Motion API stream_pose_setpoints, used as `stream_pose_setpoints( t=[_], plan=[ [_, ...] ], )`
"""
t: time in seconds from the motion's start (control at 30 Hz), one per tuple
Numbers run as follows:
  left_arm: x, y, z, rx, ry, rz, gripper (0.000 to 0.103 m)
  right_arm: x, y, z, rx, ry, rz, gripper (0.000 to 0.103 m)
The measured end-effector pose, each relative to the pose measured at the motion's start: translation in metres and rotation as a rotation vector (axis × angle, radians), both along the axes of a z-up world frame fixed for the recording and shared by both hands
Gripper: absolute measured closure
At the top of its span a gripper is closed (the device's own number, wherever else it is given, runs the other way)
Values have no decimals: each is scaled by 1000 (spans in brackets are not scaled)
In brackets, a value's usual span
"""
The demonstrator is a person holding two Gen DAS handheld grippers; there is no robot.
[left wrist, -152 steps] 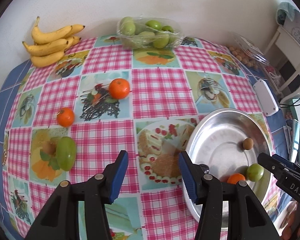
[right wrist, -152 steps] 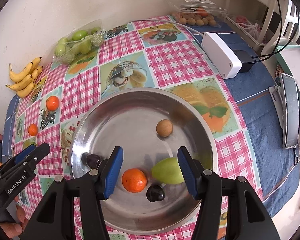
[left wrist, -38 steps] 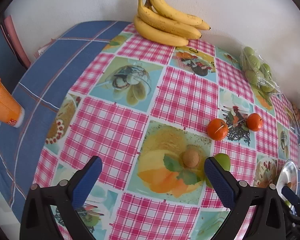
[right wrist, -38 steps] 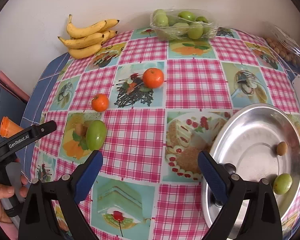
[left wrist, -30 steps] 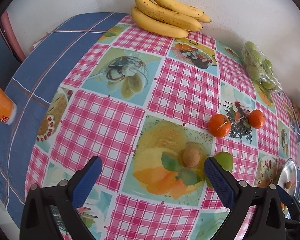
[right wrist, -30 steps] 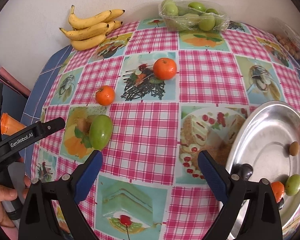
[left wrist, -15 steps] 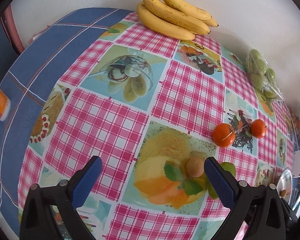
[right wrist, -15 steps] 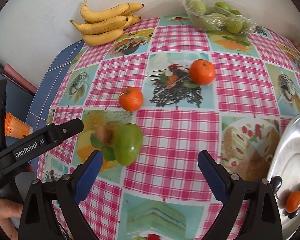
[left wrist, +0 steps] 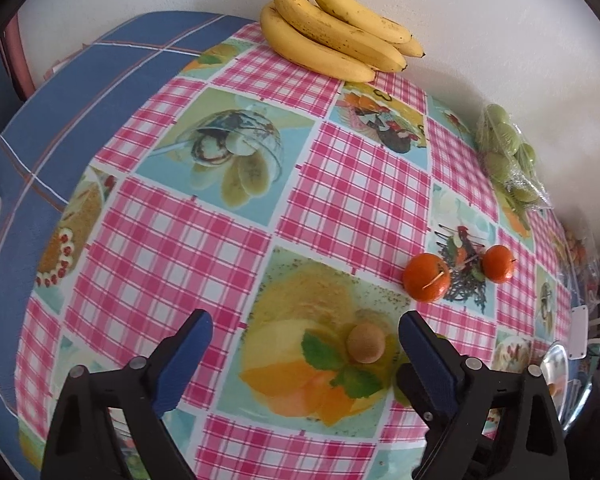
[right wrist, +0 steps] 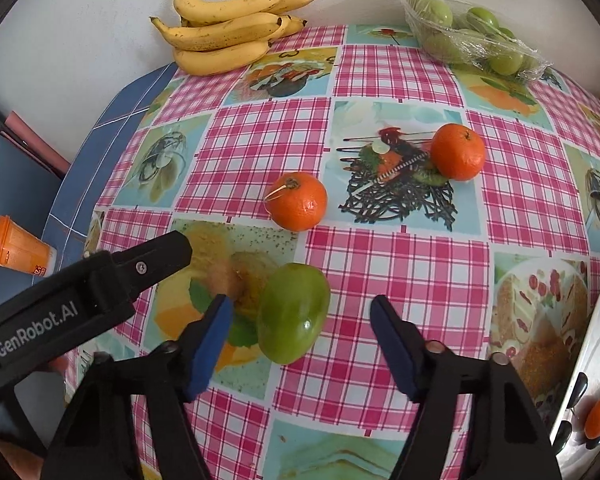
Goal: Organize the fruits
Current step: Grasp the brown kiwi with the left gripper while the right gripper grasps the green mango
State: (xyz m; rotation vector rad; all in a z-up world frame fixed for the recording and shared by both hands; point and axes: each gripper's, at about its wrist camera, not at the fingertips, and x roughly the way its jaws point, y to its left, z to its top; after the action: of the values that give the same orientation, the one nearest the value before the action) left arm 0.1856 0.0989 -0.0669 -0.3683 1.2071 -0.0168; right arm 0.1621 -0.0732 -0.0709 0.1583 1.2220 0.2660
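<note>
Right gripper (right wrist: 300,344) nearest, jaws closing yet not touching green fruit (right wrist: 293,312) between them toward left pad, long axis tilted; left gripper (left wrist: 304,354) narrowing slightly, apart around small brown fruit (left wrist: 365,343), worktop's left edge.

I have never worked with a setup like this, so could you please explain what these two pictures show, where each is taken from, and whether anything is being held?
There is no robot arm here: a person holds a two-finger gripper in each hand, and a fisheye camera on each looks forward along its fingers.

The left view shows the left gripper above a small brown fruit; its jaws are closing a little, touching nothing.

The right view shows the right gripper closing around a green fruit, which lies between the jaws but is not yet gripped. The black arm at its left is the left gripper.

On the checked tablecloth lie two tangerines, bananas, packed green fruit and, at the right edge, a metal bowl.
</note>
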Motion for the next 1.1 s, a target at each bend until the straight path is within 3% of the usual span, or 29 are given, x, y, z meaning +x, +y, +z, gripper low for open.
stream_pose_setpoints(
  t=[0.1,0.17,0.3,0.63,0.9,1.1],
  plan=[
    [1,-4,-1,-27,3,-10,13,2,2,-2,2,4,1,44],
    [2,-7,-1,-35,5,-19,14,2,4,-3,4,5,4,57],
    [2,-11,-2,-54,5,-31,15,2,8,-6,8,15,14,62],
    [3,-16,-7,-100,0,-37,25,0,1,-3,30,27,9,63],
    [4,-25,-13,-133,9,-69,53,-7,-18,11,14,13,-9,63],
    [4,-28,-15,-133,7,-70,64,-12,-35,17,11,7,-33,63]
  ],
)
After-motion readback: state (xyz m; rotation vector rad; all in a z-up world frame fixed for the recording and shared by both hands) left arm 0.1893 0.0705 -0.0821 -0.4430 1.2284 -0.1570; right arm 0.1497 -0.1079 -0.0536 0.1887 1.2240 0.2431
